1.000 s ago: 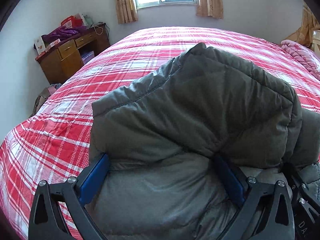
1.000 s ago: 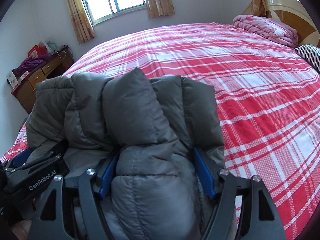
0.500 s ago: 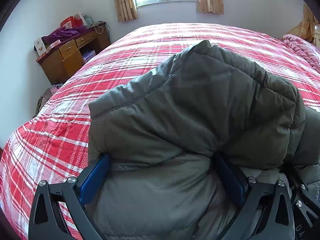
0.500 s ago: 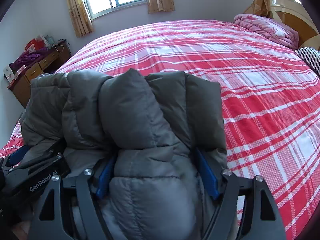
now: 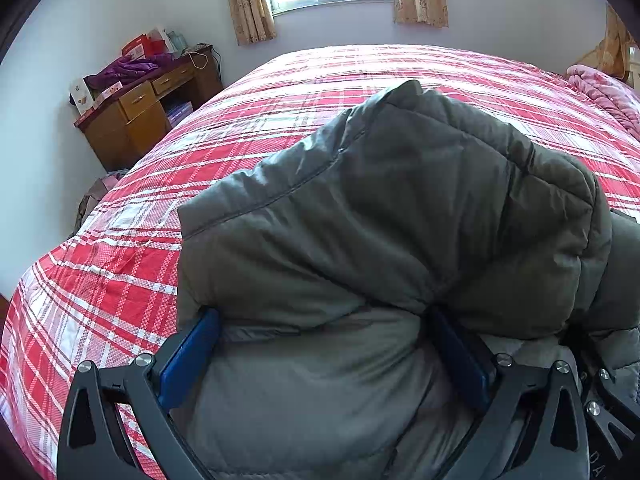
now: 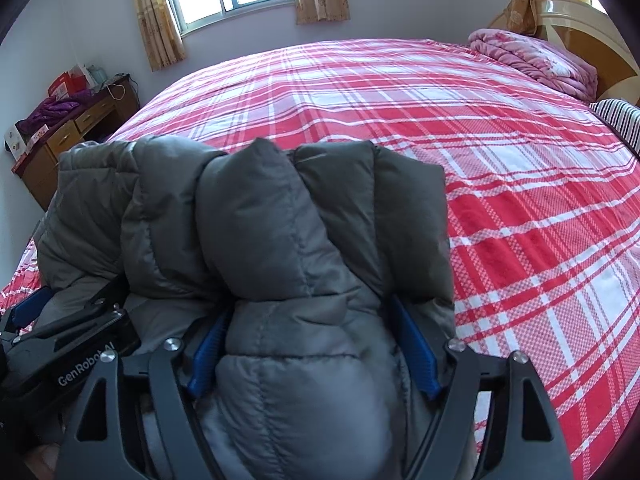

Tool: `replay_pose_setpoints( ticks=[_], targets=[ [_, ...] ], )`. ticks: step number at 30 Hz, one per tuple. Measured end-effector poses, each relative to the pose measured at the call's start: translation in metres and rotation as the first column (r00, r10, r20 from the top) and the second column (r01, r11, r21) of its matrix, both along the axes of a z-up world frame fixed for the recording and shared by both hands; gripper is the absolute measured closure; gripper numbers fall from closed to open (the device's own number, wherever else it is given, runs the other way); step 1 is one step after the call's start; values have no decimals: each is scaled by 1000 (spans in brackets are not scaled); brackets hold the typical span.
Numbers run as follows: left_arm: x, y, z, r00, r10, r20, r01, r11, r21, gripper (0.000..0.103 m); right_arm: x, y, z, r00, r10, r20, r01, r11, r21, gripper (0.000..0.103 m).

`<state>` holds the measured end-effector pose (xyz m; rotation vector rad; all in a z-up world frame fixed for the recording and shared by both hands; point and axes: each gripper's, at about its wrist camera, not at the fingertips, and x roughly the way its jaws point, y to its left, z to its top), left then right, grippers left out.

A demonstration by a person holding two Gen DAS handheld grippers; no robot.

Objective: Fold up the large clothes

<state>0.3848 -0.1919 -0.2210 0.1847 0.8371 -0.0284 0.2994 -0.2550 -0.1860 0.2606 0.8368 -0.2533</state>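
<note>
A grey puffer jacket (image 5: 400, 208) lies bunched on the red plaid bed (image 5: 120, 280), near its front edge. My left gripper (image 5: 320, 320) has its blue pads (image 5: 192, 352) set wide against a thick fold of the jacket. The fabric drapes over and hides the fingertips. My right gripper (image 6: 308, 308) grips another thick roll of the same jacket (image 6: 280, 220), which bulges up between its blue pads (image 6: 416, 344). In the right wrist view the left gripper's body (image 6: 72, 344) sits close at lower left.
The plaid bed (image 6: 520, 200) stretches far and to the right. A pink folded blanket (image 6: 532, 56) and a striped pillow (image 6: 620, 120) lie by the headboard. A wooden desk (image 5: 132, 120) with clutter stands at the left wall under the window.
The right jaws stand slightly wider around the jacket roll. Both hands and the jacket have kept their places.
</note>
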Motion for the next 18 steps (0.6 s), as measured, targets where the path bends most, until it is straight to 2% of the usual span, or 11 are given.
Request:
replay_pose_setpoints(
  ticks=[6, 10, 12, 15, 17, 18],
  targets=[
    [-2, -2, 2, 1000, -1, 1, 1, 1000, 7, 0, 1, 1, 0, 1000, 0, 1, 0, 1000, 2, 23],
    [-4, 8, 18, 999, -20, -38, 18, 999, -48, 1, -1, -1, 5, 1000, 5, 1, -5, 1000, 19, 23],
    [-9, 23, 41, 1000, -4, 22, 6, 996, -90, 1, -9, -7, 18, 1000, 3, 22, -4, 998, 57, 24],
    [-2, 44, 71, 991, 76, 111, -59, 987, -148, 1, -22, -17, 54, 990, -55, 131, 47, 997, 69, 24],
    [13, 52, 75, 986, 118, 120, -98, 982, -162, 1, -14, -18, 70, 985, -49, 167, 40, 997, 60, 24],
    [24, 52, 70, 988, 121, 100, -107, 984, -140, 1, -7, -18, 72, 984, -44, 171, 35, 998, 54, 26]
  ],
)
